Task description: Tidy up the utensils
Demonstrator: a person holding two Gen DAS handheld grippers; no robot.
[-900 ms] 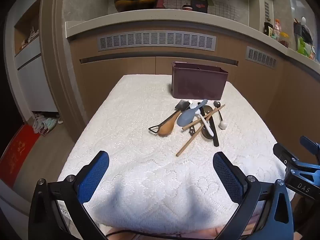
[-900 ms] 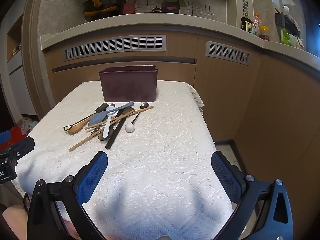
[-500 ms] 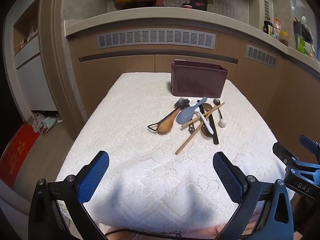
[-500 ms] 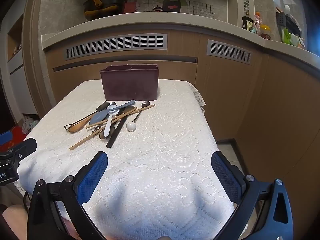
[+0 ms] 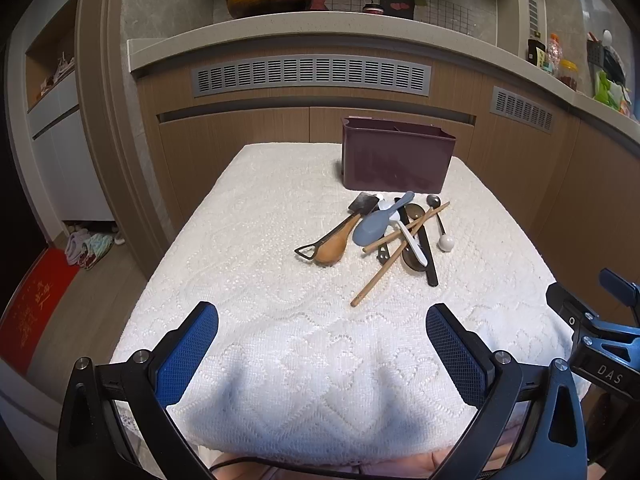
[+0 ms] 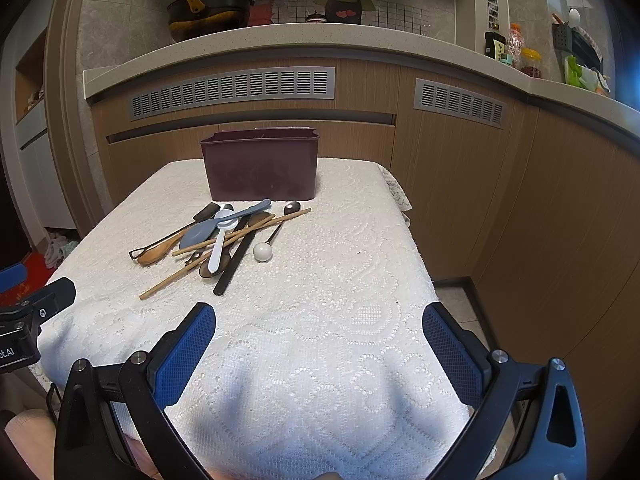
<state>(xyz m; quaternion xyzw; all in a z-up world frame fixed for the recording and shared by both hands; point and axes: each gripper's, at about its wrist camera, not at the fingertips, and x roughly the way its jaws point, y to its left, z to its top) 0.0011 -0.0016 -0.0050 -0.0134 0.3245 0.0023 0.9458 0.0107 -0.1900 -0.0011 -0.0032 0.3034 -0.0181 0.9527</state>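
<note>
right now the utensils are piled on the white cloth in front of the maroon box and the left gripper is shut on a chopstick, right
Not quite. The left gripper is open, its blue fingers spread wide over bare white cloth, holding nothing. The left wrist view shows this. The utensils do lie piled in front of the maroon box.

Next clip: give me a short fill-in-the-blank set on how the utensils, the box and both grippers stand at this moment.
1. The pile of utensils lies on the white lace ____.
2. The dark red utensil box stands ____ the pile, toward the cabinets.
3. The left gripper and the right gripper both have their jaws ____, with nothing between them.
4. The blue-grey rice paddle lies ____ the box, in the pile.

Missing words: tablecloth; behind; open; outside
</note>
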